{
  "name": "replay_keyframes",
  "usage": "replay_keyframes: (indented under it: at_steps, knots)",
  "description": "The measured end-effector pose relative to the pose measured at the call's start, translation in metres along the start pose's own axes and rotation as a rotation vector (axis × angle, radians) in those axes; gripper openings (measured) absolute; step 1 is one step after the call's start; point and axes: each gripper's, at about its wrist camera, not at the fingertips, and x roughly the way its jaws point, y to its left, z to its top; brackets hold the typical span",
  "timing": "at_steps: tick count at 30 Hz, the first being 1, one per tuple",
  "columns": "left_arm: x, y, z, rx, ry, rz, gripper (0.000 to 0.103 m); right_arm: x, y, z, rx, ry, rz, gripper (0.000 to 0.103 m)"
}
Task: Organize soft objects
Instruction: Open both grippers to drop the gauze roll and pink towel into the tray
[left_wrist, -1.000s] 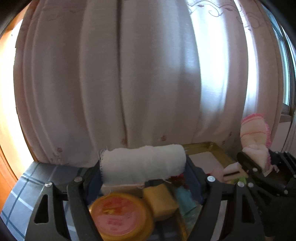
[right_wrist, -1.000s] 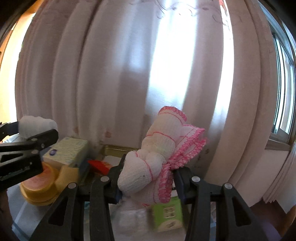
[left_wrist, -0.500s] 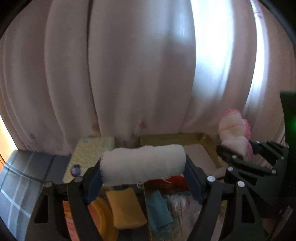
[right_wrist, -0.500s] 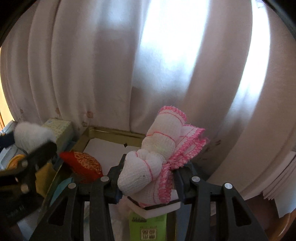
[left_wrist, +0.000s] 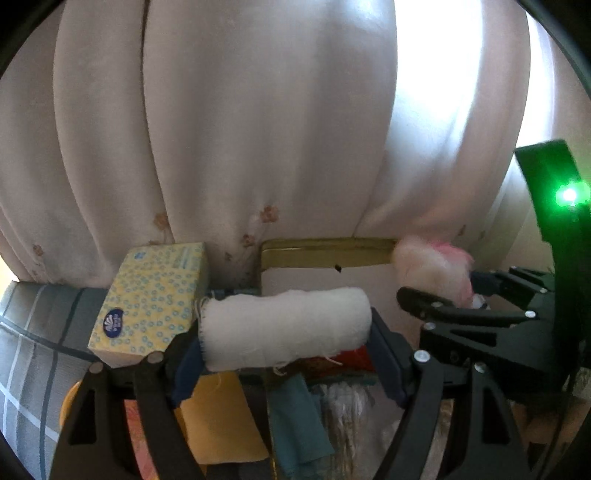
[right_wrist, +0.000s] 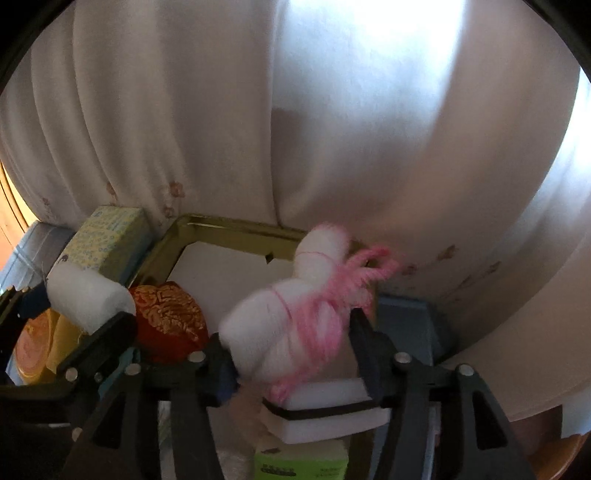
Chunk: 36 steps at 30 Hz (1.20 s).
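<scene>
My left gripper (left_wrist: 286, 332) is shut on a rolled white cloth (left_wrist: 284, 326), held crosswise above the near end of a gold-rimmed tray (left_wrist: 325, 253). It also shows in the right wrist view (right_wrist: 88, 301). My right gripper (right_wrist: 291, 343) is shut on a white glove with pink trim (right_wrist: 295, 317), blurred, over the tray's right part (right_wrist: 236, 230). In the left wrist view the glove (left_wrist: 432, 267) shows at the right. A red embroidered cushion (right_wrist: 170, 319) lies in the tray between the two grippers.
A yellow tissue box (left_wrist: 151, 299) stands left of the tray by the curtain (left_wrist: 258, 129). A yellow sponge (left_wrist: 221, 417), a teal cloth (left_wrist: 299, 421) and an orange lid (right_wrist: 31, 349) lie below the left gripper. A white block (right_wrist: 332, 410) and green box (right_wrist: 303, 461) sit below the right gripper.
Both grippers have moved forward and tilted down toward the tray with their loads. The tray, tissue box and red cushion have come into fuller view. The glove now sags forward and blurs.
</scene>
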Motion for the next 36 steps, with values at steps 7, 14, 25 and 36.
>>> replay_keyframes:
  at_steps: [7,14,25,36]
  knots:
    - [-0.018,0.003,-0.002,-0.002,-0.042,-0.056,0.103,-0.005,-0.011,-0.003,-0.01,0.018,0.061,0.078]
    - [-0.047,-0.012,-0.006,0.082,-0.151,0.007,0.103,-0.039,-0.016,-0.012,0.005,-0.079,0.039,0.078]
    - [-0.081,0.004,-0.022,0.06,-0.294,0.054,0.103,-0.073,-0.01,-0.036,0.081,-0.208,0.023,0.083]
    - [-0.088,0.027,-0.052,0.046,-0.336,0.155,0.103,-0.097,0.019,-0.08,0.188,-0.37,-0.075,0.089]
